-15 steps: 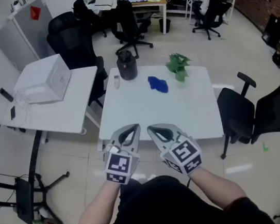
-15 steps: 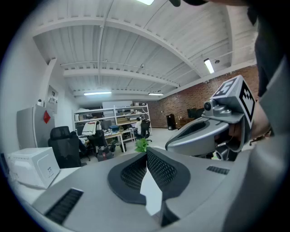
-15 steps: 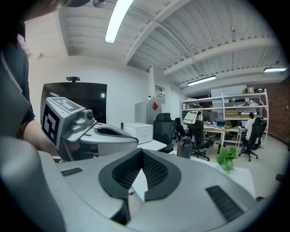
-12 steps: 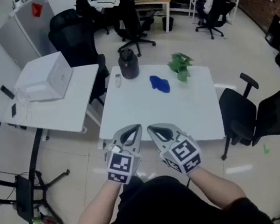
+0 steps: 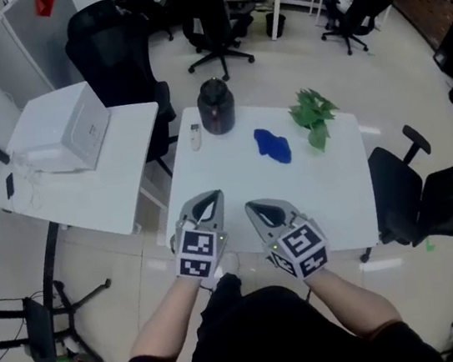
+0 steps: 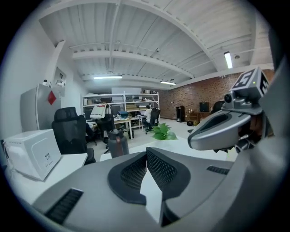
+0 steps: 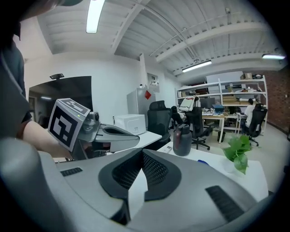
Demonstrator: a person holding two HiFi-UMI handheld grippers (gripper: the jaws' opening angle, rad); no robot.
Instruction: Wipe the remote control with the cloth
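Note:
A small white remote control (image 5: pixel 195 137) lies at the far left of the white table (image 5: pixel 313 197), beside a dark jug (image 5: pixel 216 106). A crumpled blue cloth (image 5: pixel 272 144) lies near the table's far middle. My left gripper (image 5: pixel 207 198) and right gripper (image 5: pixel 252 207) are side by side over the table's near edge, both shut and empty, well short of cloth and remote. The right gripper view shows its shut jaws (image 7: pixel 142 155), the remote (image 7: pixel 168 147), the jug (image 7: pixel 182 140) and a sliver of cloth (image 7: pixel 202 161). In the left gripper view, shut jaws (image 6: pixel 146 152) point toward the jug (image 6: pixel 116 142).
A green potted plant (image 5: pixel 314 115) stands at the table's far right. A second white table (image 5: pixel 92 187) on the left carries a white box (image 5: pixel 63 129). Black office chairs (image 5: pixel 431 196) stand right of the table and behind it.
The view has moved toward the table. Both grippers, earlier short of its near edge, now reach over it. The jaws stay shut.

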